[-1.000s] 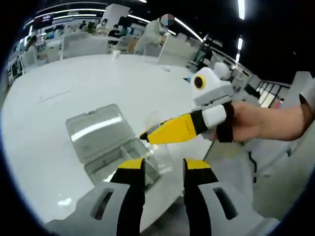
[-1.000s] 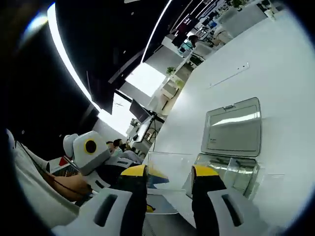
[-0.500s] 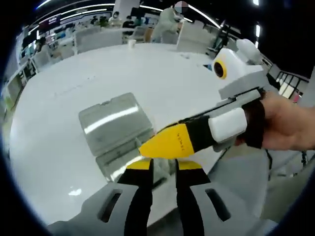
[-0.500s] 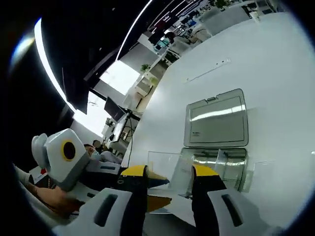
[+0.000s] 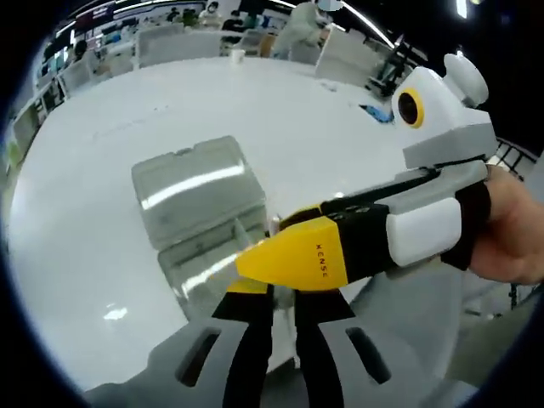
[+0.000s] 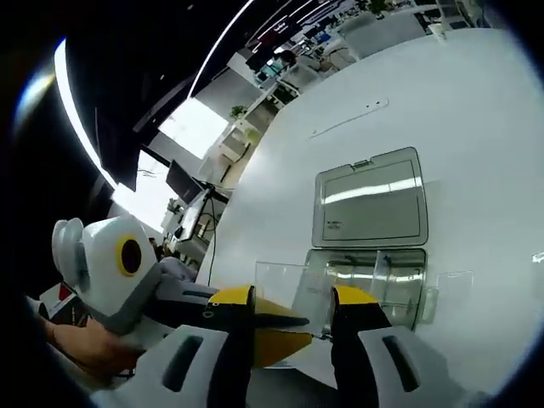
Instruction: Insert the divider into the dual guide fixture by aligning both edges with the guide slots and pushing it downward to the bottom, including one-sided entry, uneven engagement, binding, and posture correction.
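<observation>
A clear plastic box lies on the white table with its lid (image 5: 191,183) (image 6: 370,200) folded back flat. Its base (image 5: 200,268) (image 6: 387,276) holds upright clear guide walls. My left gripper (image 5: 280,293) has its jaws drawn close together, shut on the thin clear divider (image 6: 285,285), which stands just before the base's near edge. My right gripper (image 6: 293,297) is open, its jaws wide apart on either side of the divider. It crosses the left gripper view from the right (image 5: 293,246), held by a hand (image 5: 518,238). The left gripper (image 6: 289,327) reaches in from the left in the right gripper view.
The round white table (image 5: 93,255) (image 6: 476,127) stretches away beyond the box. A small loose clear piece (image 6: 455,285) lies beside the base. A paper cup (image 5: 237,56), chairs and people stand at the far side.
My left jaws have narrowed from wide apart to nearly together. The right gripper has come closer, across the left jaws. Both views have drawn nearer the box.
</observation>
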`<act>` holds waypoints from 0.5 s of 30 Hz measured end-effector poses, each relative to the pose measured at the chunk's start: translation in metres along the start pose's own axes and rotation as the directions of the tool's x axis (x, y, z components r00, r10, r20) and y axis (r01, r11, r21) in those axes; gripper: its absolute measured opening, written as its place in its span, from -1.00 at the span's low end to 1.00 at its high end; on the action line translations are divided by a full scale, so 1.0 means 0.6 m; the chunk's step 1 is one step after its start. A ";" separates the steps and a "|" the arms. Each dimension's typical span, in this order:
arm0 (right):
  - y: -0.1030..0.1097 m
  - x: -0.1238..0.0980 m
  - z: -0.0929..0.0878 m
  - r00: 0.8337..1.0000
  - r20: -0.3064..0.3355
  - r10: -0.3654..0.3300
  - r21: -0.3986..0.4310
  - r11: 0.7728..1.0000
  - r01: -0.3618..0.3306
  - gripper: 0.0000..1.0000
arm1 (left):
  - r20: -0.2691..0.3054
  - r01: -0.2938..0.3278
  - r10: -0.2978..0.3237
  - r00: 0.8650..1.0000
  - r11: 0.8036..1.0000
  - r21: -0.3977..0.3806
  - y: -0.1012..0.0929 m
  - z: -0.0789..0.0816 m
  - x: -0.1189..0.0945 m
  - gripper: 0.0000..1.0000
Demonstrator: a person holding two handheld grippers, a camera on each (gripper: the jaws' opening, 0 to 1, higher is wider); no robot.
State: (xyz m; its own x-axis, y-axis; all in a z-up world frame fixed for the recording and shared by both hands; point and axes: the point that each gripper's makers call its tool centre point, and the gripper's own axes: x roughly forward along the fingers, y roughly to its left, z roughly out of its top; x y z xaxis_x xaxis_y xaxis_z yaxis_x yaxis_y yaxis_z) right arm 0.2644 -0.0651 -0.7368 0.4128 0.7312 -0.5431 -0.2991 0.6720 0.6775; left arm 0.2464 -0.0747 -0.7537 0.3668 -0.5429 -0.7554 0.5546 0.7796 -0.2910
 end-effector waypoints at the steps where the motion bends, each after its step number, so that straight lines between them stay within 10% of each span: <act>1: 0.000 0.001 0.000 1.000 0.000 0.000 -0.002 1.000 0.000 -0.39 | -0.004 0.002 -0.002 1.000 1.000 -0.001 0.000 -0.001 0.001 -0.91; 15: 0.002 0.002 -0.002 1.000 -0.011 -0.009 -0.025 1.000 0.009 -0.37 | -0.008 0.068 -0.069 0.998 0.994 -0.083 -0.004 -0.002 0.001 -0.96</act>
State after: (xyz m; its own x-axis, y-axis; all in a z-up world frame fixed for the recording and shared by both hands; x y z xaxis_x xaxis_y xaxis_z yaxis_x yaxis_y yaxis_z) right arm 0.2634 -0.0634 -0.7371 0.4063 0.7261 -0.5546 -0.3169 0.6813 0.6598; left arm 0.2444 -0.0762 -0.7540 0.3219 -0.5929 -0.7381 0.5144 0.7640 -0.3894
